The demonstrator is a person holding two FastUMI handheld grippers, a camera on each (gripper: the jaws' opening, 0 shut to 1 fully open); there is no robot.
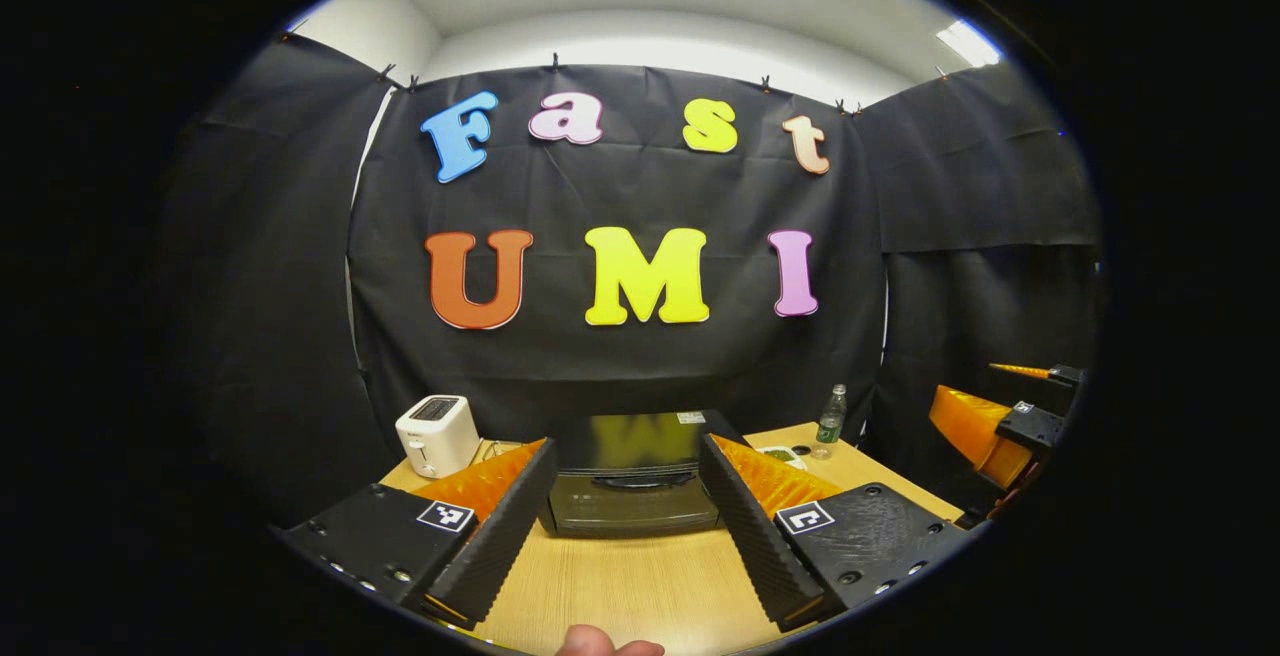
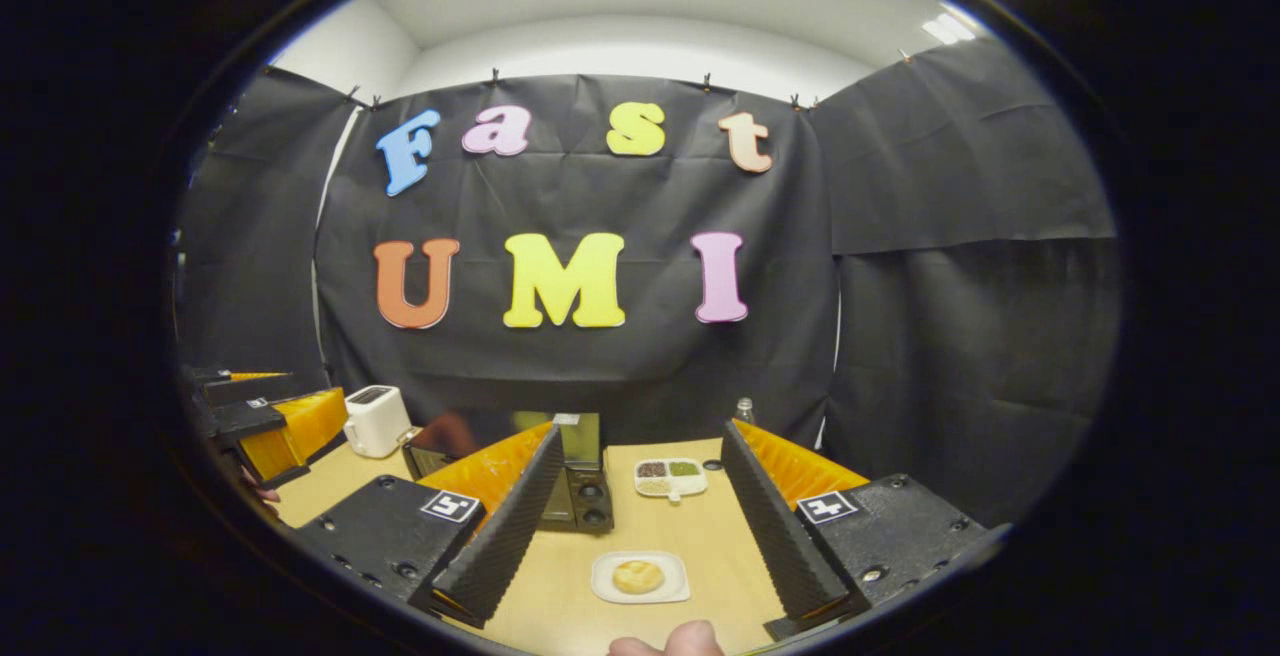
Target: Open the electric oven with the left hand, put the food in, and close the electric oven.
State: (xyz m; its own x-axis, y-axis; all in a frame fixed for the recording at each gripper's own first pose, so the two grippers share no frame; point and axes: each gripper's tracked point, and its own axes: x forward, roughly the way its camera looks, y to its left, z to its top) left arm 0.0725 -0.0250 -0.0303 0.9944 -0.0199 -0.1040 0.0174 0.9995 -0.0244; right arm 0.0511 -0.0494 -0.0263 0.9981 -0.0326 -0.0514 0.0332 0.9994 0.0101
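My left tongs (image 1: 628, 516) hang released over the wooden tabletop (image 1: 640, 586), their fingers spread wide with the electric oven (image 1: 632, 476) framed between them, close ahead and untouched. The oven's door is closed, its dark handle across the front. A white toaster (image 1: 438, 434) stands to the oven's left near the back wall, and a clear bottle (image 1: 831, 416) stands at the far right corner of the tabletop. At the right edge of the left gripper view I see my other tool (image 1: 1000, 426), held off the tabletop's side.

My right tongs (image 2: 640, 516) are likewise released, gripping nothing. Between their fingers, near me on the tabletop, lies a small white plate (image 2: 640, 577) carrying the food (image 2: 638, 576), a round golden bun. Farther back sits a white divided dish (image 2: 670, 477) with three fillings, just right of the oven's control panel. A fingertip (image 2: 690, 639) shows at the bottom edge.
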